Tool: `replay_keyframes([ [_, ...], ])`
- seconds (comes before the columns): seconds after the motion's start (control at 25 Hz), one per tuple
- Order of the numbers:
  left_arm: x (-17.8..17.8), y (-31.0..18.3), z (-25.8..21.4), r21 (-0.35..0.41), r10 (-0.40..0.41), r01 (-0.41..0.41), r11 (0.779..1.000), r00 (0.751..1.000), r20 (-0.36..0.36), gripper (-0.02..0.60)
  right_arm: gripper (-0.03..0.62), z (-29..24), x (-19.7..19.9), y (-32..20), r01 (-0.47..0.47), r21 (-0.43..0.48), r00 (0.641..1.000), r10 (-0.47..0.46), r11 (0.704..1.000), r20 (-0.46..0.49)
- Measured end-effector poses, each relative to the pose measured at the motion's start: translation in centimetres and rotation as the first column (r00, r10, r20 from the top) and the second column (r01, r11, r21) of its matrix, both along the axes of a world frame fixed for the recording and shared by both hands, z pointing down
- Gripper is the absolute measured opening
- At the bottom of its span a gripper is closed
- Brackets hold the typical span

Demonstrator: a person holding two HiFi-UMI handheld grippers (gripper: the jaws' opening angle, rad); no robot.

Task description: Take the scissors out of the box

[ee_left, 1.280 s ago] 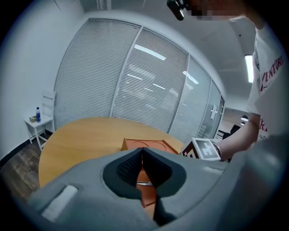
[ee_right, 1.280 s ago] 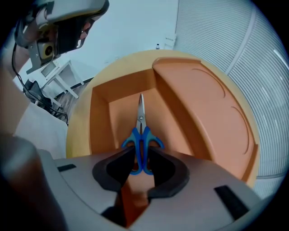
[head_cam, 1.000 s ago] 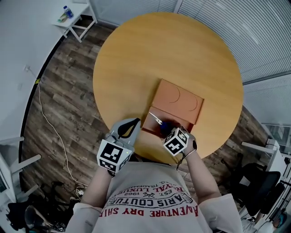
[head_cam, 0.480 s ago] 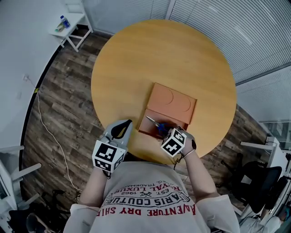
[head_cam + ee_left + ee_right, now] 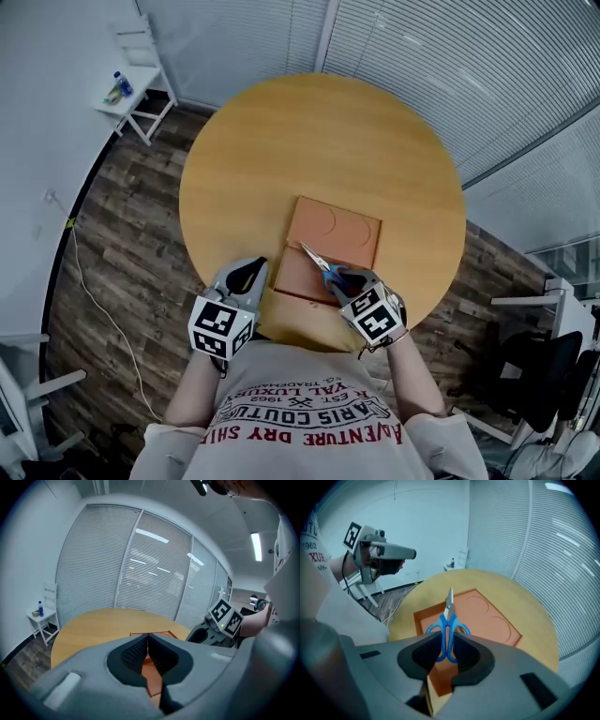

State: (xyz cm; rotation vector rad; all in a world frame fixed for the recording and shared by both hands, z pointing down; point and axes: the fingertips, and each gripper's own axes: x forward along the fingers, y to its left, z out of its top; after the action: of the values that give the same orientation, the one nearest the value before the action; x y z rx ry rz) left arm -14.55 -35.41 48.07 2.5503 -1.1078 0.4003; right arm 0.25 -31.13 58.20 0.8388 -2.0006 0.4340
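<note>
An orange box (image 5: 330, 234) lies open on the round wooden table (image 5: 281, 150), near its front edge. Scissors (image 5: 323, 264) with blue handles hang above the box's near half, blades pointing up and left. My right gripper (image 5: 349, 279) is shut on the handles. In the right gripper view the scissors (image 5: 448, 620) stand between the pads of the right gripper (image 5: 446, 646), with the blade tip over the box (image 5: 487, 616). My left gripper (image 5: 253, 267) hovers left of the box, shut and empty. In the left gripper view the left gripper (image 5: 147, 639) has its tips meeting.
A small white side table (image 5: 127, 94) with a bottle stands at the far left by the wall. A cable (image 5: 94, 281) runs over the wood floor. Office chairs (image 5: 534, 366) stand at the right. Blinds line the far walls.
My right gripper has risen with the scissors, lifting them up out of the box's tray. The left gripper has come up a little beside the box.
</note>
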Motion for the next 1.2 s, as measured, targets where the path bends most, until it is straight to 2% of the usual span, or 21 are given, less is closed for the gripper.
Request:
replay_keyframes([
  [0.16, 1.0, -0.6, -1.9, 0.047, 0.030, -0.030, 0.998, 1.000, 0.001, 0.011, 0.087, -4.6, 0.8, -1.5, -0.133, 0.127, 0.986, 0.119, 0.983, 0.117],
  [0.32, 2.1, -1.5, -4.0, 0.091, 0.060, -0.059, 0.994, 0.998, -0.005, 0.011, 0.087, -8.7, 1.9, -3.0, -0.249, 0.244, 0.958, 0.202, 0.937, 0.202],
  [0.44, 3.1, -2.2, -5.9, 0.121, 0.088, -0.084, 0.989, 0.996, -0.029, 0.011, 0.089, -11.9, 3.0, -3.9, -0.337, 0.313, 0.925, 0.251, 0.888, 0.284],
  [0.6, 3.7, -3.2, -8.6, 0.186, 0.098, -0.089, 0.979, 0.994, -0.041, 0.011, 0.089, -16.2, 4.8, -4.0, -0.446, 0.400, 0.873, 0.291, 0.800, 0.392],
  [0.8, 4.6, -3.7, -11.5, 0.251, 0.128, -0.109, 0.962, 0.990, -0.060, 0.011, 0.089, -19.9, 6.8, -3.7, -0.542, 0.480, 0.824, 0.326, 0.689, 0.463],
  [0.88, 4.6, -4.3, -12.4, 0.273, 0.127, -0.106, 0.956, 0.990, -0.062, 0.011, 0.089, -21.0, 7.4, -3.7, -0.570, 0.497, 0.808, 0.333, 0.654, 0.486],
  [1.04, 4.5, -5.1, -13.9, 0.301, 0.117, -0.089, 0.950, 0.990, -0.078, 0.011, 0.089, -22.0, 8.2, -3.3, -0.598, 0.521, 0.790, 0.340, 0.609, 0.510],
  [1.2, 5.3, -5.2, -14.4, 0.312, 0.138, -0.107, 0.944, 0.987, -0.082, 0.011, 0.087, -22.2, 8.7, -3.6, -0.606, 0.534, 0.785, 0.336, 0.590, 0.521],
])
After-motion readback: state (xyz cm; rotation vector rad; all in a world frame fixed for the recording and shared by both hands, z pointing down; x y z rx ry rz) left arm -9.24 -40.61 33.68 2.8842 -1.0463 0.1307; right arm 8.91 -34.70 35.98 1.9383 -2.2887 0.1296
